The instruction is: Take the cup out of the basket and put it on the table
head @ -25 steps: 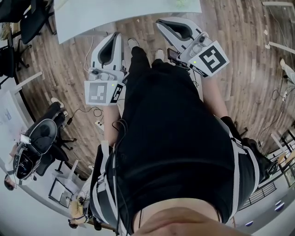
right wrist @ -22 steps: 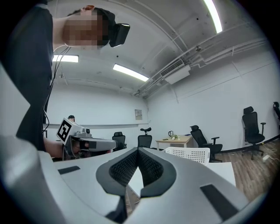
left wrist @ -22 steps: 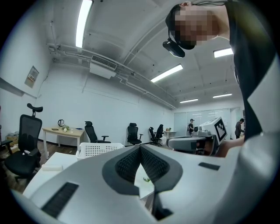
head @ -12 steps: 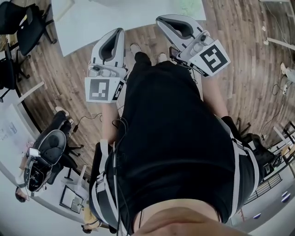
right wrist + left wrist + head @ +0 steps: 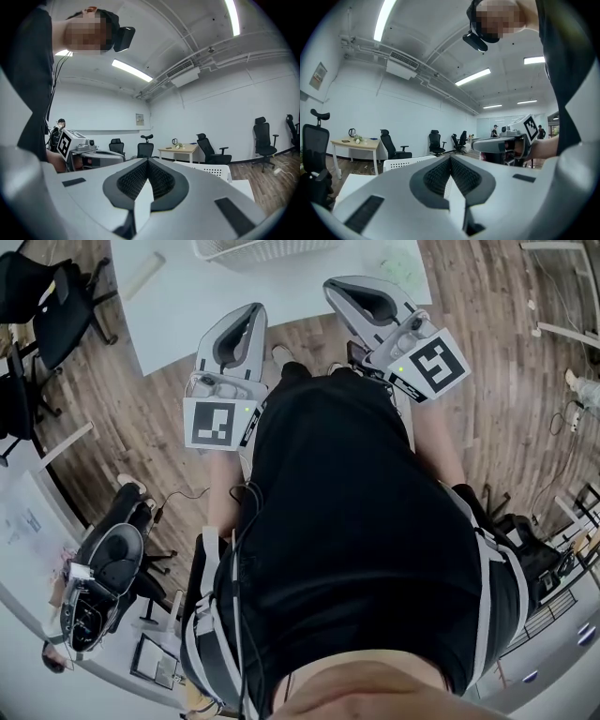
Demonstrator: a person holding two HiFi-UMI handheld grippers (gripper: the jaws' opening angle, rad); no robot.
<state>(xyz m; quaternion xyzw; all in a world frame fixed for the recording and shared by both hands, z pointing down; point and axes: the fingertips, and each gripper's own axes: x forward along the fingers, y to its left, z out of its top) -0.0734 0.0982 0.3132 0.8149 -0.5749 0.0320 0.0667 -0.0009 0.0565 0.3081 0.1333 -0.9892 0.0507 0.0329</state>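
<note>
**Both claws shut and empty, short of the basket**

At left, the left claw (image 5: 249, 320) is held shut, with nothing gripped. Ahead lies the white surface (image 5: 178, 296), with a white perforated basket (image 5: 253, 249) on it. The cup is not visible and is presumably inside the basket. At right, the right claw (image 5: 345, 289) is likewise closed and empty. If a claw is pushed in unopened, the cup could be toppled or the basket shoved.

Basket (image 5: 251, 248) on table (image 5: 183, 296)

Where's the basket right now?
Head view, top edge: the white basket sits on the white table, straight ahead of the left gripper; only its near rim shows.
</note>
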